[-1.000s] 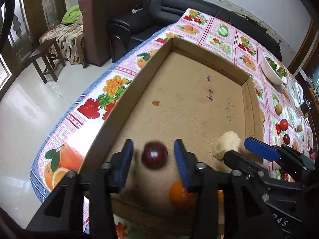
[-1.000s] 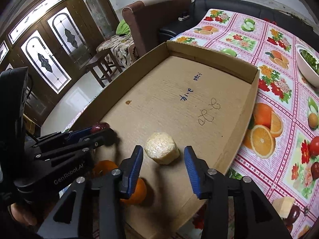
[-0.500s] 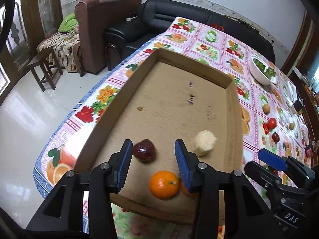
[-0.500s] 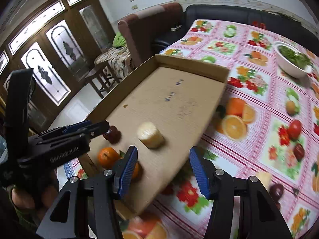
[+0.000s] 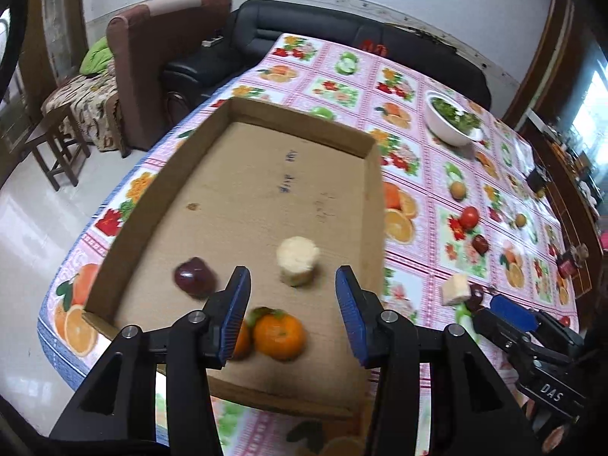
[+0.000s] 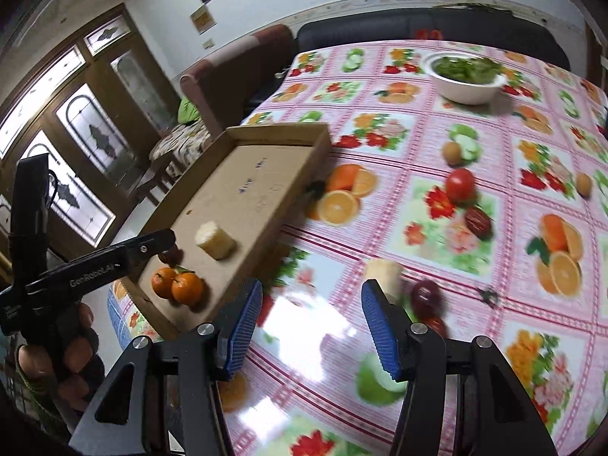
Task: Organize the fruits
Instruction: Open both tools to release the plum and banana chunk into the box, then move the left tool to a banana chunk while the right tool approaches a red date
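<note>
Fruit is split between two places. Inside the cardboard box [image 5: 266, 197] lie a dark red fruit [image 5: 193, 276], a pale cut chunk [image 5: 297, 260] and two oranges [image 5: 278, 336] near the front wall. Out on the flowered tablecloth [image 6: 494, 205] sit another pale chunk [image 6: 383, 275] with a dark red fruit [image 6: 426, 293] touching or just beside it, and farther off a tomato [image 6: 459, 185], a brown date-like fruit [image 6: 478, 221] and two small tan fruits [image 6: 451, 151].

The left gripper [image 5: 292, 313] hangs over the box's near end, jaws wide apart and holding nothing. The right gripper [image 6: 311, 328] is also spread wide and empty, hovering above the bare cloth just outside the box.

The next pick probably turns on the loose pale chunk: it lies just ahead of the right gripper and off to its right, close behind the right-hand pad [image 6: 380, 328], not between the jaws. The right gripper is clearly the nearer one; the left is well apart from it, across the box wall. The chunk seems to stand on end, though blur makes this uncertain. Swinging slightly right should bring it between the pads; the neighbouring red fruit could get nudged.
</note>
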The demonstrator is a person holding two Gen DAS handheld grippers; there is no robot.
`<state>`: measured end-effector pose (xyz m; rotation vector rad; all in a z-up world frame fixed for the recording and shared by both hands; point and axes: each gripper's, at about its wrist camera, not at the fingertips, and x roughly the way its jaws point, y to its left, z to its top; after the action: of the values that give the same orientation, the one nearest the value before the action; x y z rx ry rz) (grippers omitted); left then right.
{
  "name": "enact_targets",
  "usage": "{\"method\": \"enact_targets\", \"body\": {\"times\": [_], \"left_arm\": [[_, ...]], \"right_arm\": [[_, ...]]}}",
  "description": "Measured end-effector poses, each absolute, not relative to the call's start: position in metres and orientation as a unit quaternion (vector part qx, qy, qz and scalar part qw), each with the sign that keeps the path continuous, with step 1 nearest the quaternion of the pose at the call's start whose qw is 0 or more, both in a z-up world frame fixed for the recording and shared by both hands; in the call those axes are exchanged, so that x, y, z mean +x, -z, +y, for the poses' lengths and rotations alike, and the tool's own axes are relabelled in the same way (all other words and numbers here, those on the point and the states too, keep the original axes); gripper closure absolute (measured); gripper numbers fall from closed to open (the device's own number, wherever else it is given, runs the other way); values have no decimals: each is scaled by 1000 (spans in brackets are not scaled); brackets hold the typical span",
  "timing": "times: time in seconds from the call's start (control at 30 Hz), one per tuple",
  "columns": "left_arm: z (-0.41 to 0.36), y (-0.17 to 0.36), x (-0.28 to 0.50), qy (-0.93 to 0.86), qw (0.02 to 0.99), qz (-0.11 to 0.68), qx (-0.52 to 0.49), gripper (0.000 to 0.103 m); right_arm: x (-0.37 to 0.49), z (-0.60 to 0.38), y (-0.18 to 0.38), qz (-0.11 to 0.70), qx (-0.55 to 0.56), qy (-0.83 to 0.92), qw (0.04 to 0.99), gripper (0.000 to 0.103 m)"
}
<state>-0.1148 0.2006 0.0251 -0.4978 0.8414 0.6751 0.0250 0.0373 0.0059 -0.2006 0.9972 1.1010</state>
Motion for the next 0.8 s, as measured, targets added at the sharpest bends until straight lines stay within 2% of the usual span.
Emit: {"method": "enact_targets", "body": {"times": [0.5,0.8], "left_arm": [[135,-17,-62,-230,845,432,-215,58],[117,-5,-32,-201,844,453,-204,58]], "right_arm": [[60,-58,6,469,-46,-416,778,47],[60,-57,18,477,-51,-422,769,47]]}}
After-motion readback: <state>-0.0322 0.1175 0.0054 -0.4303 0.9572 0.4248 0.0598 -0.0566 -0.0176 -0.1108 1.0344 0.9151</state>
